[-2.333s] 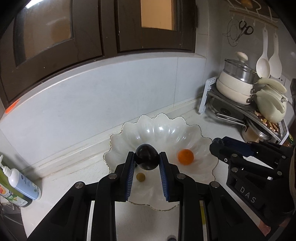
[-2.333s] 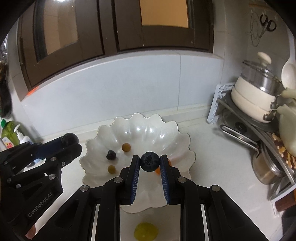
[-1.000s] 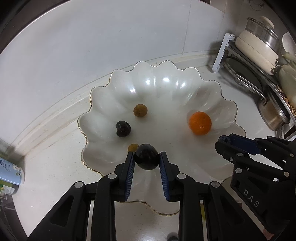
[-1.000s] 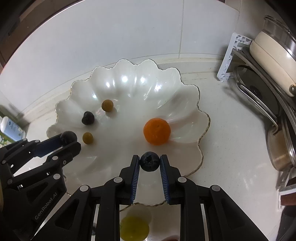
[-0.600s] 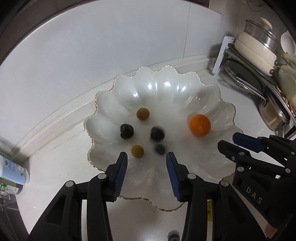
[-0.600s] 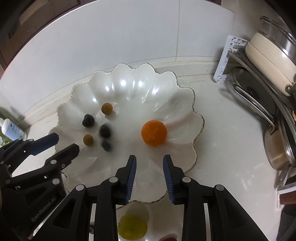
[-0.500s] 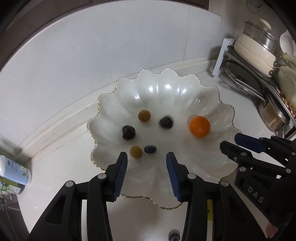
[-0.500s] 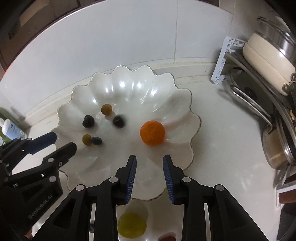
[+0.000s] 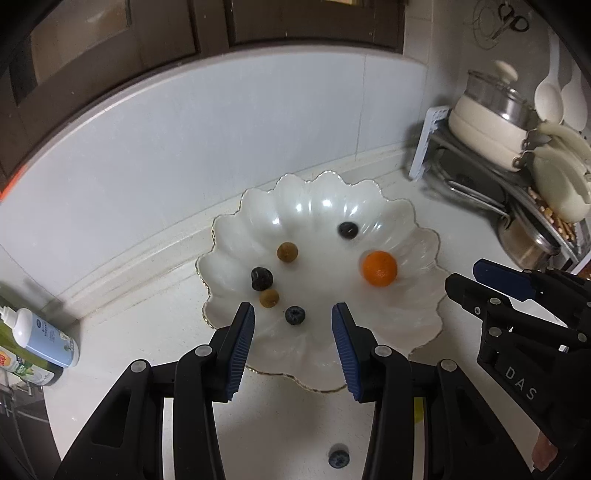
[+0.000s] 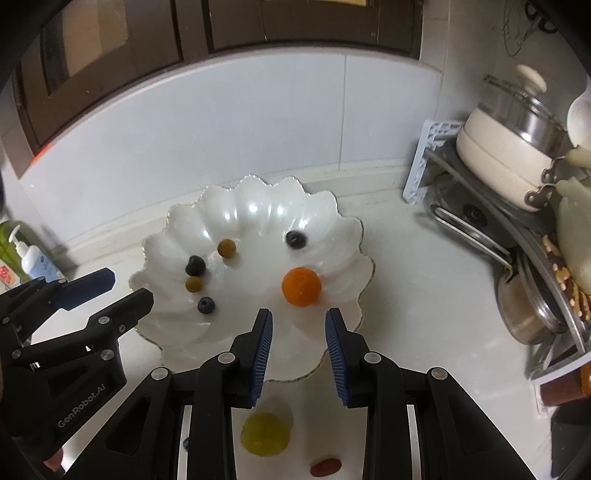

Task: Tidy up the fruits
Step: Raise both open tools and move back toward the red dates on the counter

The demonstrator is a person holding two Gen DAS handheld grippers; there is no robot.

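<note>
Change: both grippers carried a dark fruit a moment ago; now both fruits lie in the bowl and both grippers are pulled back and higher, so the cabinets are in view again.
Left gripper (image 9: 293, 347): fingers spread wide, nothing between them, above the near rim of the bowl.
Right gripper (image 10: 298, 345): fingers also spread and empty, above the near right rim.
Bowl (image 9: 424, 325): white, scalloped, with a thin gold edge; it stands on the white worktop (image 9: 280, 435) near the wall.
Fruits in bowl: orange (image 9: 379, 268) at the right side; blueberry (image 9: 294, 315) near the front, just beside a small brown fruit (image 9: 268, 298); a dark wrinkled fruit (image 9: 262, 278) touches that brown one from behind; second brown fruit (image 9: 287, 252) further back; dark round fruit (image 9: 347, 230) alone on the back right slope.
Only in left view: one more blueberry on the worktop (image 9: 338, 459) in front of the bowl, between the gripper arms; scissors (image 9: 511, 20) hanging on the wall.
Only in right view: yellow-green fruit (image 10: 265, 434) and a small red fruit (image 10: 325, 467) on the worktop, outside the bowl in front; the blueberry there shows only as a blue edge.
Both views: cream pot with glass lid (image 10: 511, 155) on a rack at the right; bottles (image 9: 44, 341) at the left.
</note>
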